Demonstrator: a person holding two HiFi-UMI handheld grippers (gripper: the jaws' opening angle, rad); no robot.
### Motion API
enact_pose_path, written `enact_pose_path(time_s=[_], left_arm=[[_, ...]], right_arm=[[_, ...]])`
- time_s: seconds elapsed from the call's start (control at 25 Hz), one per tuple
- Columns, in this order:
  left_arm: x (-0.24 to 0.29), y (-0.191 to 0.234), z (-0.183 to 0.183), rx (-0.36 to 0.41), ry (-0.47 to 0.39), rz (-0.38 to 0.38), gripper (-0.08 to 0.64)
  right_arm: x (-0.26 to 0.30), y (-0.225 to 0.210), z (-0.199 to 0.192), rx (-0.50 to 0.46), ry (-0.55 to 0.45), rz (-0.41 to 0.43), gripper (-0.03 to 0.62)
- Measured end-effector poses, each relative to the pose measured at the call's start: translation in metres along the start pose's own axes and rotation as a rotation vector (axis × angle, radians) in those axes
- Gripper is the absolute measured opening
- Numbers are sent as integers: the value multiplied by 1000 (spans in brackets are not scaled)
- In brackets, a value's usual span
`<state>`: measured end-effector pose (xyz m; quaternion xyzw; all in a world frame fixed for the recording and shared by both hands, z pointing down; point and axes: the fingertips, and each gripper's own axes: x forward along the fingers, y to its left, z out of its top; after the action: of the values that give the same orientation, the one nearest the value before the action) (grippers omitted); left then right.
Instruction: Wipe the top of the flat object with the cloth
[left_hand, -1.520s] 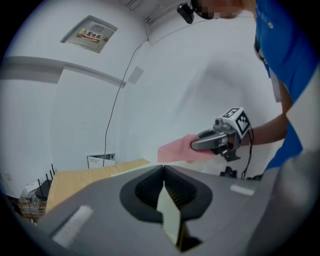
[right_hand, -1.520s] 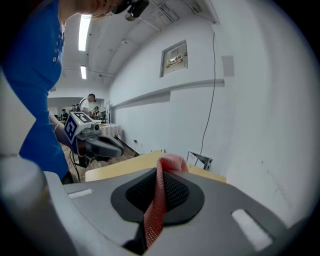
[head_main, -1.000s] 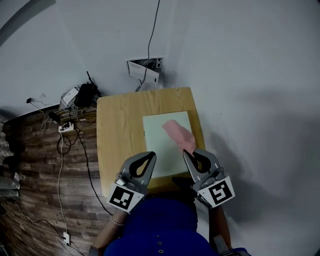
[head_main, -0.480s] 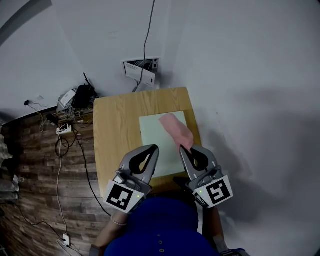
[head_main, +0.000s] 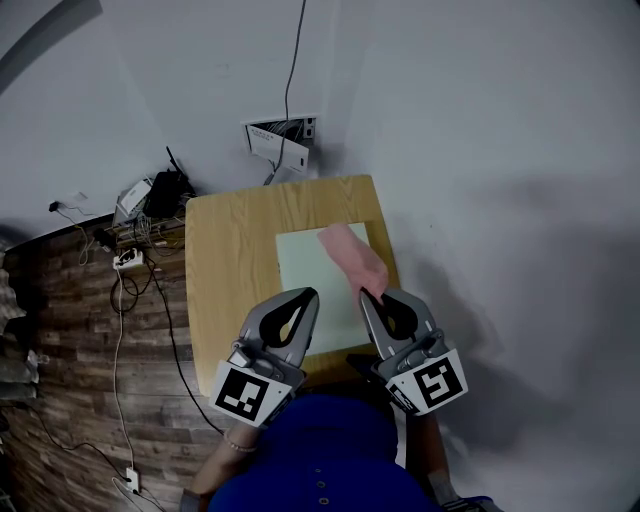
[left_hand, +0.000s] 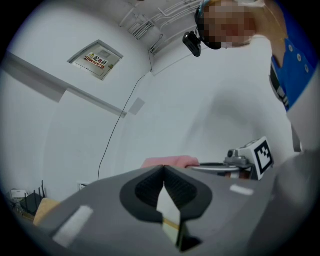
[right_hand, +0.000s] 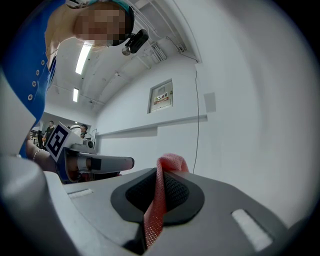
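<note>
We pinch the pink cloth (head_main: 352, 256) in our right gripper (head_main: 368, 298). It seems to lie on the flat board (head_main: 308, 275) on the wooden table (head_main: 230, 260). Our left gripper (head_main: 310, 296) is pressed together, holding nothing. We think we are wiping; next, drag the cloth over the bare part.

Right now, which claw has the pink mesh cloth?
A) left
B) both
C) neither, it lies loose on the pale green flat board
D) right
D: in the right gripper view the right claw is shut on the pink mesh cloth, which runs down between its jaws, while the left claw is shut with nothing in it.
</note>
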<state>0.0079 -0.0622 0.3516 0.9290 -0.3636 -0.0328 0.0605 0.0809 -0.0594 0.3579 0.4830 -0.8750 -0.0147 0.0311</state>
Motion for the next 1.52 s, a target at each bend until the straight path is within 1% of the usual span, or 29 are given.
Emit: enact_pose_path(time_s=[0.68,0.84,0.92,1.0,1.28,1.52], left_arm=[[3,-6,-3,1,13,22,2],[5,-8,-4,4,16,24,2],[7,-9,-6,4,16,25,2],[7,-10,-6,3,16,27,2],[7,-9,-8,3,21,33,2],[7,-10,-9,3,26,36,2]], right_arm=[[1,1,0,2,-5,28,12],[1,1,-2,16,1,32,12],[1,1,-2,8,-14,40,12],[1,1,-3,0,-7,46,12],[1,1,-6,18,0,47,12],[1,1,-5,11,0,50,12]])
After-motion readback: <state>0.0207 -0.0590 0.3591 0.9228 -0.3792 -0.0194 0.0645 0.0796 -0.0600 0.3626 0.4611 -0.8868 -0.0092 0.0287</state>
